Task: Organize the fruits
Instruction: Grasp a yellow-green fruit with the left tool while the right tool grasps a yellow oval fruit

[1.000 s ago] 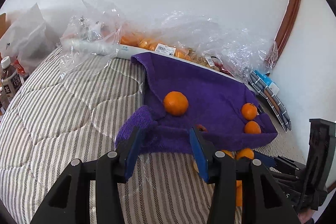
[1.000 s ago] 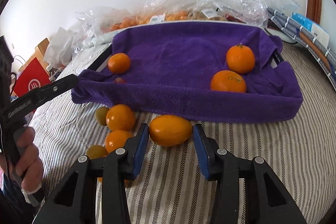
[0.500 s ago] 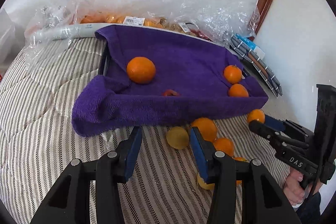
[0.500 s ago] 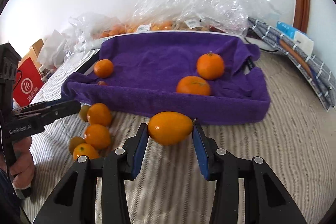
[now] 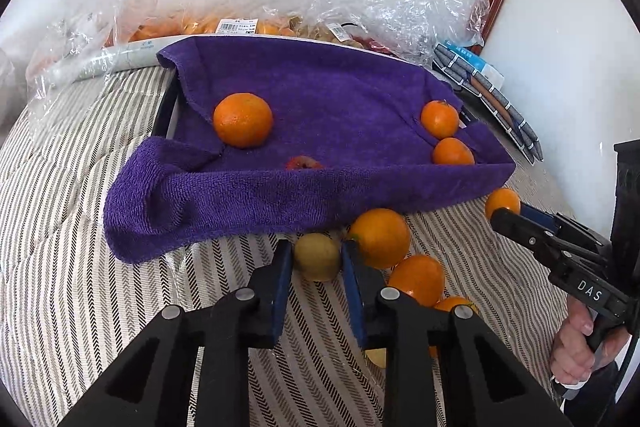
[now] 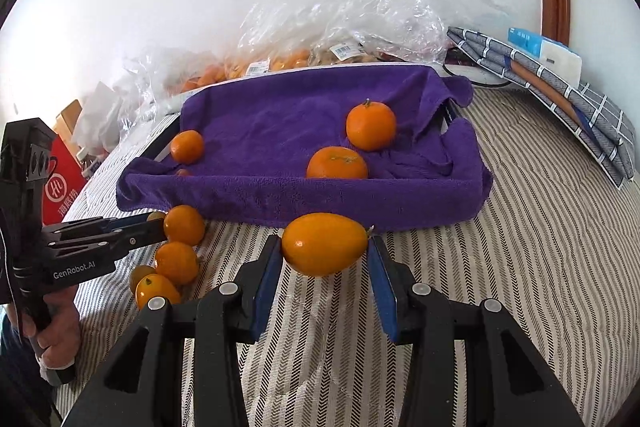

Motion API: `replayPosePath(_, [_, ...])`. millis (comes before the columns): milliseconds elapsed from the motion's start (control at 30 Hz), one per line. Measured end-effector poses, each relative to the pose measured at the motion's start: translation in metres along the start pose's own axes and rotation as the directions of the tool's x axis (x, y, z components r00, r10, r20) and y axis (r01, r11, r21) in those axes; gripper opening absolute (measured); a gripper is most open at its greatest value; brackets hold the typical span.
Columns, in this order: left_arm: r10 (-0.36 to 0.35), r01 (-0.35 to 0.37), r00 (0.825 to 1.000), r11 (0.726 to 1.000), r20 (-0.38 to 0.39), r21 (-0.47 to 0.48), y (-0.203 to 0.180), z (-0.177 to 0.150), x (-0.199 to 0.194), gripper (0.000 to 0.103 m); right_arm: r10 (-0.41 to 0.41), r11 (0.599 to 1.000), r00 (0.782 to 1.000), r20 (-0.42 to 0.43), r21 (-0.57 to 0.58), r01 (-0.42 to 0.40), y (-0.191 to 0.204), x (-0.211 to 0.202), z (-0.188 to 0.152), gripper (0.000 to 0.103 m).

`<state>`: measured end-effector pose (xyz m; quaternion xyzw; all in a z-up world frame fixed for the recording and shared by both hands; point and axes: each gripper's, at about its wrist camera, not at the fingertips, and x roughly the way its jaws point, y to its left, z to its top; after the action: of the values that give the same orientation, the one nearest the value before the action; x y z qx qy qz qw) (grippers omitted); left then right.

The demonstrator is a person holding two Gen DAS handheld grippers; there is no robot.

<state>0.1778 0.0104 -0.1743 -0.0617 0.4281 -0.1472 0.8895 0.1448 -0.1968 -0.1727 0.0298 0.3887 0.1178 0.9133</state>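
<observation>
My own left gripper (image 5: 315, 263) covers the fruits lying right of it: one orange piece (image 5: 454, 303) shows only its top, and a yellowish one (image 5: 376, 355) only a sliver. The near wall of the purple towel (image 5: 280, 195) hides all but the top of a small red fruit (image 5: 304, 163). Inside the far plastic bags (image 6: 360, 27), the contents are too blurred to name.

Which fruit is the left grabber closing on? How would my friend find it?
Find the purple towel on the striped bed. Just in front of its near edge lies a row of loose fruits. The left gripper has its fingers around the small yellow-green fruit, the only dull one beside bright orange neighbours.
</observation>
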Motion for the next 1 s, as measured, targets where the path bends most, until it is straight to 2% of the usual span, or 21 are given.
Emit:
replayPosePath(400, [-0.023, 0.028, 0.992, 0.999, 0.126, -0.038, 0.007, 0.002, -0.024, 0.024, 0.021, 0.998, 0.999, 0.044, 0.061, -0.023, -0.011, -0.008, -0.001, 0.043])
replayPosePath(533, [0.029, -0.021, 0.987, 0.998, 0.156, -0.051, 0.009, 0.004, -0.03, 0.024, 0.025, 0.996, 0.998, 0.051, 0.084, -0.029, -0.015, -0.011, -0.001, 0.043])
replayPosePath(667, [0.031, -0.02, 0.982, 0.998, 0.188, -0.058, 0.012, 0.006, -0.037, 0.024, 0.036, 0.991, 0.999, 0.024, 0.13, -0.039, -0.021, -0.011, -0.003, 0.043])
replayPosePath(1000, [0.047, -0.032, 0.978, 0.997, 0.204, -0.076, 0.02, 0.007, -0.042, 0.024, -0.009, 0.994, 0.999, 0.047, 0.11, 0.004, -0.016, -0.031, 0.005, 0.043])
